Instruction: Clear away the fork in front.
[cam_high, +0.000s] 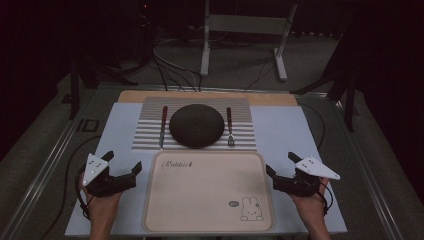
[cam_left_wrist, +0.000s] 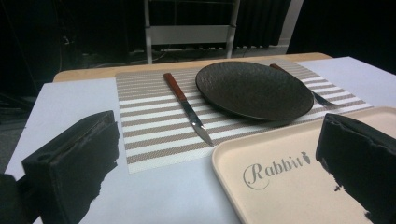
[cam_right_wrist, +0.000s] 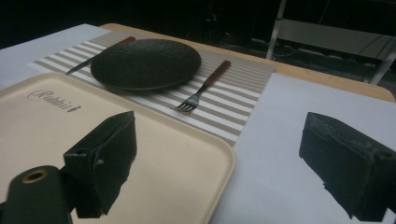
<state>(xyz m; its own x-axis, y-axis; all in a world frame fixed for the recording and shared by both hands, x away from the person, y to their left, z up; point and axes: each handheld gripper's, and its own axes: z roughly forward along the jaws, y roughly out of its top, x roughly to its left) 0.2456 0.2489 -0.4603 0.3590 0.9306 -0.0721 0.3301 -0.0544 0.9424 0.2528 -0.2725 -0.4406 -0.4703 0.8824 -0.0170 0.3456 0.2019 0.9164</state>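
A dark round plate (cam_high: 196, 125) sits in the middle of a striped placemat (cam_high: 240, 137). A wooden-handled knife (cam_high: 163, 125) lies to its left and a fork (cam_high: 230, 126) to its right. Nearer me lies an empty beige tray (cam_high: 210, 200) printed with "Rabbit" and a bunny. My left gripper (cam_high: 122, 161) rests open by the tray's left edge; my right gripper (cam_high: 281, 163) rests open by its right edge. In the left gripper view the gripper (cam_left_wrist: 217, 149) frames the tray (cam_left_wrist: 280, 149), knife (cam_left_wrist: 187, 105) and plate (cam_left_wrist: 254, 88). The right gripper (cam_right_wrist: 224, 144) faces the fork (cam_right_wrist: 201, 91) and plate (cam_right_wrist: 144, 63).
A white sheet (cam_high: 285, 130) covers the table, with a strip of wooden tabletop (cam_high: 270, 98) showing at the back. Beyond the table stand a white metal frame (cam_high: 245, 25) and cables (cam_high: 170, 70) on the floor. Dark surroundings lie on both sides.
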